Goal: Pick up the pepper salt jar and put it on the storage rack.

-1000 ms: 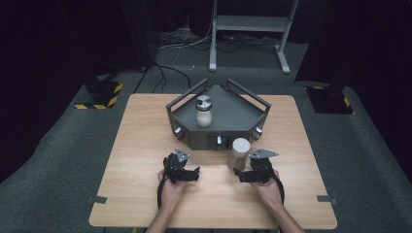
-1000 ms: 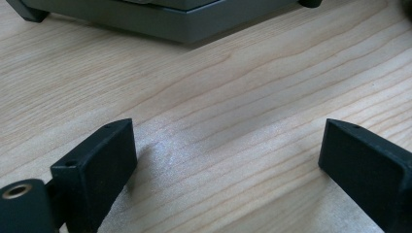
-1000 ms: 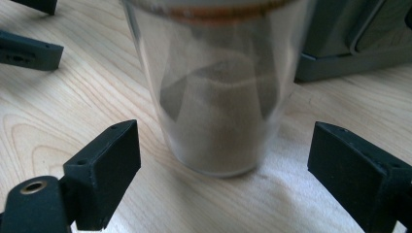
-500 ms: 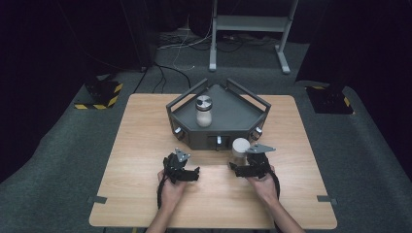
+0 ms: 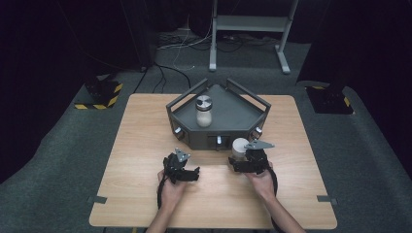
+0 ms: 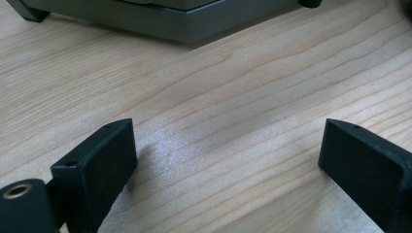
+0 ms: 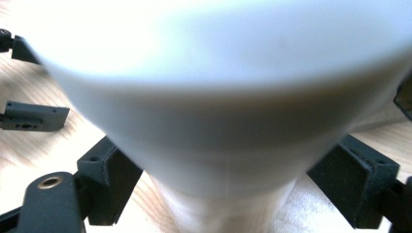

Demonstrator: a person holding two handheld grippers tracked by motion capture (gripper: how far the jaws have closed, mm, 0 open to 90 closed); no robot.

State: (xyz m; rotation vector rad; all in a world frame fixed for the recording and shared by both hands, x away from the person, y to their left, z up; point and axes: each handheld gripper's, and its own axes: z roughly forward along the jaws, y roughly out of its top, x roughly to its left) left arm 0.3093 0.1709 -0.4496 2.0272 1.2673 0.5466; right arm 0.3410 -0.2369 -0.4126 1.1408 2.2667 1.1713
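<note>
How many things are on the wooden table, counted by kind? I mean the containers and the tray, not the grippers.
White cup, between the right gripper's fingers: 1
Jar with metal lid, standing in the tray: 1
Dark grey tray with handles: 1
Total: 3

White cup (image 7: 218, 111): blurred at close range, top and base cut off by frame edges. Pad contact with its wall undeterminable. Grey tray (image 6: 160, 19): upper part cropped.
</note>
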